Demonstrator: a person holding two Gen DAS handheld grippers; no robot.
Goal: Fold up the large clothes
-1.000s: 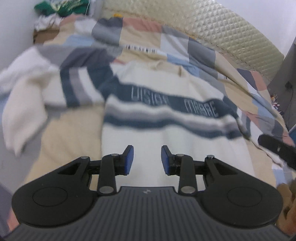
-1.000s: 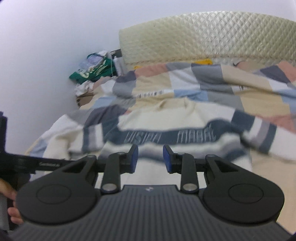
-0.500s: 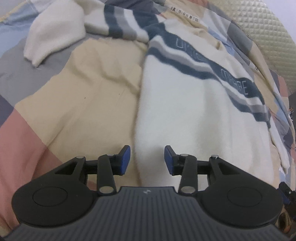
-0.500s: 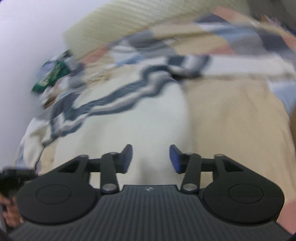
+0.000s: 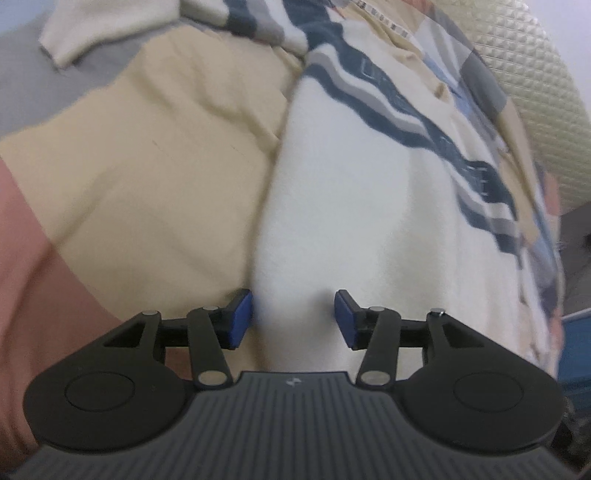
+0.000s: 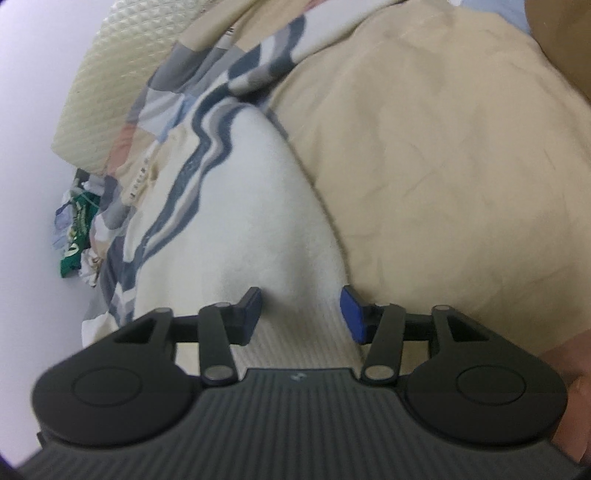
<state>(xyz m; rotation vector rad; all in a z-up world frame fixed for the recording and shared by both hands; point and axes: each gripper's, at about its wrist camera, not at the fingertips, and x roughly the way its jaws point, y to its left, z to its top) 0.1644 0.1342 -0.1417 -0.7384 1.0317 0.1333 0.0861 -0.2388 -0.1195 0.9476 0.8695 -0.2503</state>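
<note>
Fingers (image 5: 240, 319) of the left gripper (image 5: 293, 319) stand half apart and are opening, straddling the near left corner of the sweater (image 5: 362, 206); its cream knit lies between the blue pads, which do not press on it. The right gripper (image 6: 301, 314) is likewise half apart and opening, its fingers (image 6: 352, 314) set astride the near right corner, where the ribbed hem (image 6: 295, 343) shows between the pads, again ungripped.

Step in hand, as judged: approach to the two hem corners, before the first grasp. The next move calls for both pairs of fingers to sink onto the hem and close on the sweater alone, not on the bedcover (image 5: 147, 177) beneath, and then to carry the hem toward the collar end.

Farther off, the sweater lies flat and face up on the bed, its navy and grey chest stripes (image 5: 417, 129) running across it and its sleeves spread to either side. Beyond it stands the quilted headboard (image 6: 107, 96), and a heap of other laundry (image 6: 75, 229) lies by the wall at the head corner.

Count: two grippers; one sweater; two sleeves, left sleeve (image 5: 103, 26) and right sleeve (image 6: 266, 66); one bedcover; one headboard; one heap.
</note>
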